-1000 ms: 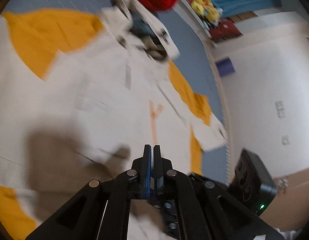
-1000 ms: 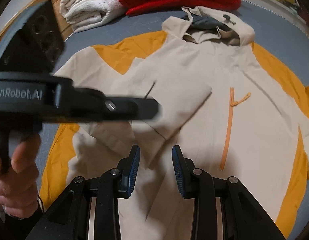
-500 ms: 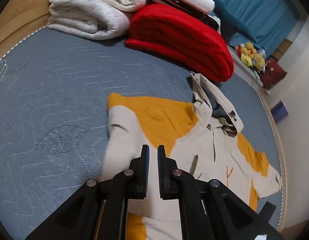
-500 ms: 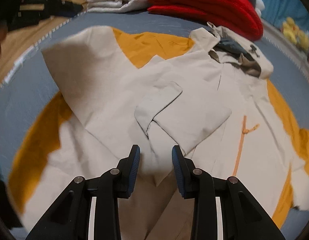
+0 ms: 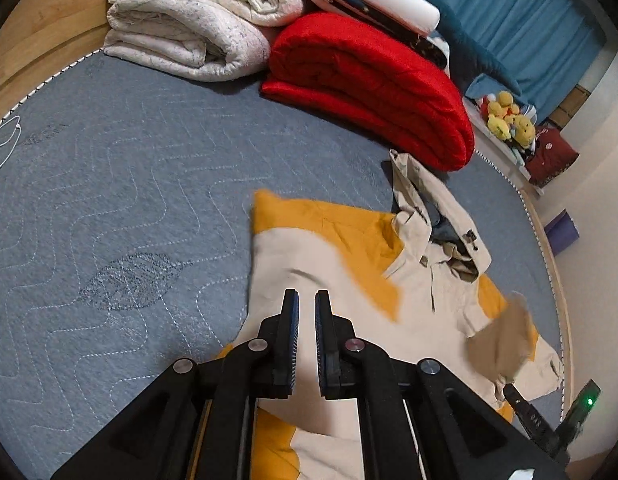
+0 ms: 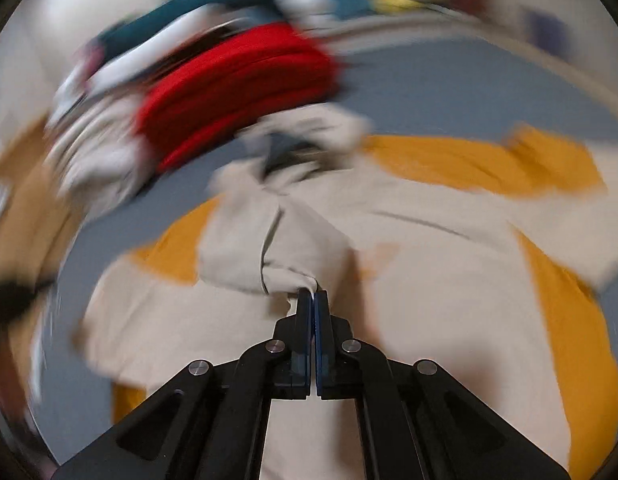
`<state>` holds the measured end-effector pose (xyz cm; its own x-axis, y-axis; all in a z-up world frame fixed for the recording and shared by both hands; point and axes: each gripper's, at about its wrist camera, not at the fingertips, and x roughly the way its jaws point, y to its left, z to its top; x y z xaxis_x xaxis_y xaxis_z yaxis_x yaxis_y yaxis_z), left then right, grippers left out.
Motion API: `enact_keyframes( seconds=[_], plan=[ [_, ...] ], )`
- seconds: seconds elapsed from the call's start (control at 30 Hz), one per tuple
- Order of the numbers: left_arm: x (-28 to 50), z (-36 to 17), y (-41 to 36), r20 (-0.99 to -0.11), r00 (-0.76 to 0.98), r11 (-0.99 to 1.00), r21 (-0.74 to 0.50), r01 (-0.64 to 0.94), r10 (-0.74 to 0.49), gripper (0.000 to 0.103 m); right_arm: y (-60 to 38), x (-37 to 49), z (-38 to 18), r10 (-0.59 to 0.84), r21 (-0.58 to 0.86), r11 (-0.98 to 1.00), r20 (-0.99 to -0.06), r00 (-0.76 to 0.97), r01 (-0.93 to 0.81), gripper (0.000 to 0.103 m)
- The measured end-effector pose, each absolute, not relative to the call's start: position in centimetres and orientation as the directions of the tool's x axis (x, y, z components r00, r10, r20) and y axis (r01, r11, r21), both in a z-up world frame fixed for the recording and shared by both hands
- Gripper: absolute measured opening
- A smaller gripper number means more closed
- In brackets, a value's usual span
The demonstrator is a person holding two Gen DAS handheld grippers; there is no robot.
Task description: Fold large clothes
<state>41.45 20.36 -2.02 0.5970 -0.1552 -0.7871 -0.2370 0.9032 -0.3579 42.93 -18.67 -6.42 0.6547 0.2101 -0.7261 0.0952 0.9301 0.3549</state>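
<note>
A beige and orange hooded jacket lies spread on the grey quilted mat. My left gripper hovers above the jacket's left side with its jaws a little apart and nothing between them. In the blurred right wrist view my right gripper is shut on a fold of the beige jacket near its middle, and the cloth bunches at the tips. The lifted fold also shows in the left wrist view, next to the right gripper's body.
A folded red blanket and a rolled white quilt lie at the far edge of the mat. Plush toys and a blue curtain stand beyond. A wooden floor edge borders the mat at left.
My right gripper went from open above the jacket to shut on a beige fold, and it is moving fast. My left gripper's jaws opened a little and it came nearer the jacket.
</note>
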Motion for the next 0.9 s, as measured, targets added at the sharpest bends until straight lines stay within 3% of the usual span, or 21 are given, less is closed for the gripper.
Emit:
enact_keyframes(
  seconds=[0.13, 0.2, 0.27, 0.47, 0.77, 0.9],
  plan=[
    [42.1, -3.1, 19.7, -0.806, 0.563, 0.899, -0.369, -0.237, -0.182, 0.006, -23.9, 44.0, -9.9, 0.188, 0.411, 0.854, -0.815, 0.548, 0.318, 0.013],
    [42.4, -3.7, 19.0, -0.822, 0.541, 0.907, -0.352, -0.233, -0.180, 0.006, -25.7, 44.6, -11.8, 0.228, 0.446, 0.806, -0.840, 0.492, 0.389, 0.041],
    [42.7, -4.4, 18.5, -0.839, 0.515, 0.914, -0.334, -0.229, -0.177, 0.006, -26.7, 45.1, -13.0, 0.244, 0.454, 0.781, -0.854, 0.460, 0.429, 0.052],
    [43.2, -6.0, 17.9, -0.871, 0.463, 0.924, -0.301, -0.237, -0.165, 0.006, -28.5, 45.6, -14.8, 0.315, 0.514, 0.711, -0.843, 0.436, 0.480, 0.052],
    [43.4, -6.3, 18.1, -0.876, 0.452, 0.921, -0.301, -0.247, -0.165, 0.006, -29.2, 44.8, -12.4, 0.348, 0.587, 0.666, -0.790, 0.505, 0.460, 0.053],
    [43.4, -6.4, 18.0, -0.877, 0.451, 0.924, -0.298, -0.241, -0.165, 0.006, -30.2, 45.9, -14.7, 0.364, 0.555, 0.654, -0.827, 0.429, 0.514, 0.054]
  ],
)
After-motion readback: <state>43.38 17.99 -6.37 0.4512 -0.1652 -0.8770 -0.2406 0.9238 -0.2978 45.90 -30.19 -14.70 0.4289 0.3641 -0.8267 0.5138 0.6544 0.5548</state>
